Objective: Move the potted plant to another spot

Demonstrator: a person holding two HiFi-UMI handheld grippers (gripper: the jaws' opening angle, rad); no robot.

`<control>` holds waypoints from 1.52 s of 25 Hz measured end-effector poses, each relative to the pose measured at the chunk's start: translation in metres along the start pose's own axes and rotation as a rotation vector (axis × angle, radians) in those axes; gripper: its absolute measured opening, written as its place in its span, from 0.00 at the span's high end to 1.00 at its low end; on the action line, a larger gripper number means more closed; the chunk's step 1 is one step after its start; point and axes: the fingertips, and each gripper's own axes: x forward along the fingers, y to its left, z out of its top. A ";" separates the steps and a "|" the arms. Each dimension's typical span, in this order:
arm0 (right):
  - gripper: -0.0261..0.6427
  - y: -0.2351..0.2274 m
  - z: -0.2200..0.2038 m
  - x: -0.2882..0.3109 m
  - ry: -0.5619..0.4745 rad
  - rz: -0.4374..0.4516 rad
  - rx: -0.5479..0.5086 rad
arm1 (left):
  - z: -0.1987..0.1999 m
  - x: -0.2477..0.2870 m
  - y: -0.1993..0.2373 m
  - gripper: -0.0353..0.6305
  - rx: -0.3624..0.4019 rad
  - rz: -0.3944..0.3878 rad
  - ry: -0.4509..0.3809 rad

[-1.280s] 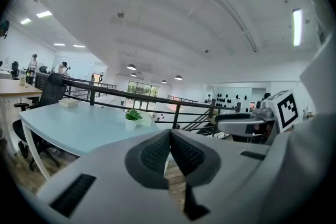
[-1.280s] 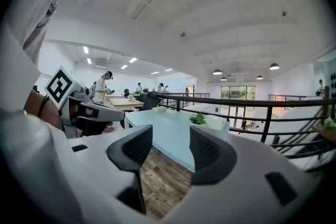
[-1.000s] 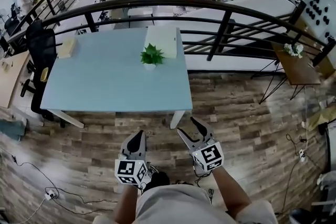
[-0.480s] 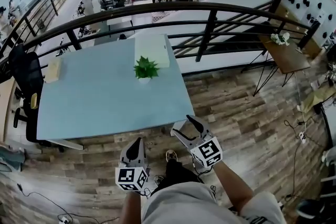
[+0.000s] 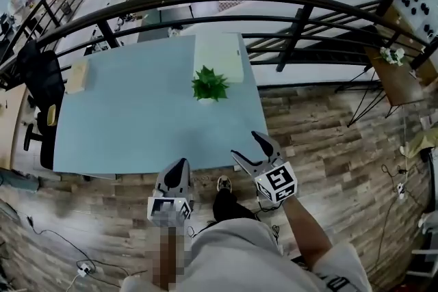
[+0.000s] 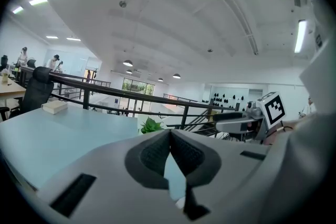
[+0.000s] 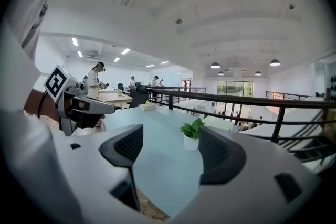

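- Head view: above the bench's (image 5: 123, 120) near edge, facing steeply down and forward, some way off.
- Left gripper view: rides the left hand-held gripper (image 5: 179, 165), low, looking nearly level across the bench top.
- Right gripper view: rides the right hand-held gripper (image 5: 246, 145), looking along its opening jaws with nothing gripped.
- Shared by all three: bench, potted plant (image 5: 209, 84), railing (image 5: 226, 0).
- Each gripper view catches the other hand-held gripper at its edge.

I wear a pale grey short-sleeved top (image 5: 233, 260) with dark print on the right sleeve (image 5: 337, 275), dark trousers (image 5: 229, 205) and a light shoe (image 5: 223, 182). My left gripper (image 5: 179, 164) and right gripper (image 5: 246, 146) have grey shells, black ribbed pads (image 7: 126, 145) and white cubes (image 5: 277, 182) bearing black square markers. The right one's jaws are opening, nothing between them.
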 end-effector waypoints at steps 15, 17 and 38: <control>0.42 -0.090 -0.039 0.093 0.093 0.096 0.069 | -0.018 0.129 0.047 0.93 -0.043 0.077 0.163; 0.42 -0.094 -0.053 0.101 0.113 0.107 0.096 | -0.027 0.138 0.050 0.93 -0.052 0.093 0.187; 0.42 -0.088 -0.140 0.157 0.221 0.130 0.217 | -0.095 0.190 0.076 0.93 -0.057 0.119 0.325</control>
